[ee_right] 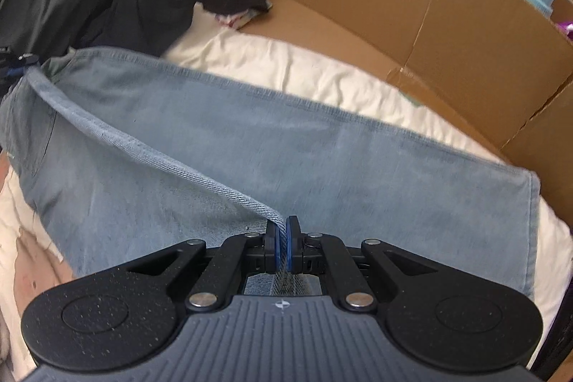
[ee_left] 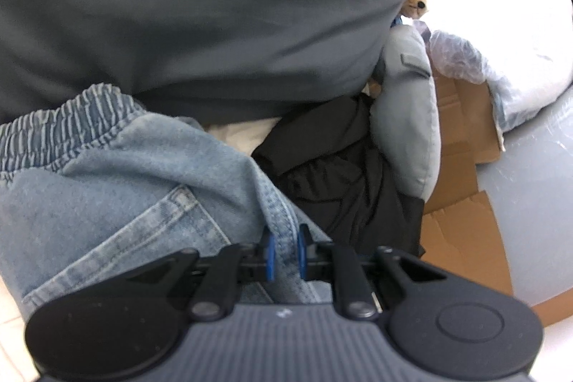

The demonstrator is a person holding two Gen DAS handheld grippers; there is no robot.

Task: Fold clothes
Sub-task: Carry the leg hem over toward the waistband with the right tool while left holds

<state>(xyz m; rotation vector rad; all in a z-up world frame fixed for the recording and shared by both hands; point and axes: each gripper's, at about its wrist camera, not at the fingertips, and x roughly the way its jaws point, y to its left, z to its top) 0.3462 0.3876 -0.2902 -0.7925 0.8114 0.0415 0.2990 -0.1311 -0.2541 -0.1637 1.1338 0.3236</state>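
A pair of light blue jeans (ee_right: 250,149) lies stretched across a cream bed cover (ee_right: 286,67). My right gripper (ee_right: 283,231) is shut on a seam edge of one leg, and the seam runs taut up to the left. In the left wrist view the jeans (ee_left: 107,174) show their elastic waistband (ee_left: 64,120) and a pocket. My left gripper (ee_left: 285,240) is shut on a seam fold near the waist. The far left edge of the right wrist view shows a bit of the left gripper at the waist end.
A dark grey garment (ee_left: 197,6) rises behind the jeans, with a black cloth (ee_left: 340,167) and a grey neck pillow (ee_left: 412,117) beside it. Flattened cardboard (ee_right: 412,6) walls the far side of the bed. A plastic-wrapped pillow (ee_left: 501,77) lies at the right.
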